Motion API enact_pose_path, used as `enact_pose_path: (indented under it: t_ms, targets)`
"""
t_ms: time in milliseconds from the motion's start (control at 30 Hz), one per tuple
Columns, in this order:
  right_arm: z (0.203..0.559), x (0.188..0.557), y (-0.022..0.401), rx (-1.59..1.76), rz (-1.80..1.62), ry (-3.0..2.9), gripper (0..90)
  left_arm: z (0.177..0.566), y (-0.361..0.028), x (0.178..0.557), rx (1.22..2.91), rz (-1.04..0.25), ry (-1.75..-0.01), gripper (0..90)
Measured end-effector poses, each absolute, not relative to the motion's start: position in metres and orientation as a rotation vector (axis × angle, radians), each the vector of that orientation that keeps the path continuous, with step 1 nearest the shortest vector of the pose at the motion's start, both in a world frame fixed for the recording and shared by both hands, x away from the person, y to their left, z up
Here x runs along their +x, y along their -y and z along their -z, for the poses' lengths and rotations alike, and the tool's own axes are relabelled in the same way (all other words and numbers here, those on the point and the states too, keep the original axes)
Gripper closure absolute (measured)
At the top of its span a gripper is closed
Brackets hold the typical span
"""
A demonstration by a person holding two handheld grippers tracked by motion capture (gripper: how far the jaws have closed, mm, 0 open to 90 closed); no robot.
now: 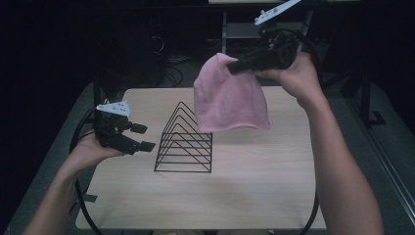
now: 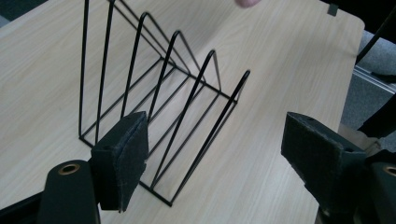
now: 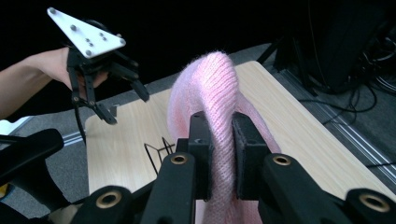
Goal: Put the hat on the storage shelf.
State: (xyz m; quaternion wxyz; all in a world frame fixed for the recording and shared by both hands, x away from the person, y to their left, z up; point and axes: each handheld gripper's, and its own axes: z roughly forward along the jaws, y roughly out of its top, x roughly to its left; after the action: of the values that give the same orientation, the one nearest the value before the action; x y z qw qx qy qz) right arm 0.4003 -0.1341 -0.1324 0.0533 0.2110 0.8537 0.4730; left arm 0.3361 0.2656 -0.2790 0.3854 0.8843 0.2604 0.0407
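A pink knit beanie (image 1: 230, 98) hangs in the air over the far middle of the table, pinched at its crown by my right gripper (image 1: 235, 67), which is shut on it. In the right gripper view the knit fabric (image 3: 212, 93) is squeezed between the two pads. A black wire rack (image 1: 185, 142) with triangular dividers stands on the table, just below and left of the beanie. My left gripper (image 1: 143, 137) is open, held left of the rack at about its height. The left gripper view has the rack (image 2: 163, 93) between the spread jaws.
The light wood table (image 1: 264, 186) has free surface in front of and to the right of the rack. Dark chair legs, cables and equipment stand beyond the far edge. Grey floor surrounds the table.
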Motion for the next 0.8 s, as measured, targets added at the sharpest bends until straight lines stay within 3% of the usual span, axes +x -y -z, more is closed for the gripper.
enact_pose_path:
  t_ms: [800]
  targets:
    - [0.118,0.406,0.063,0.474,-1.472,-2.66,79.5,0.265,-0.256,0.351,2.22,-0.092,-0.675,26.3]
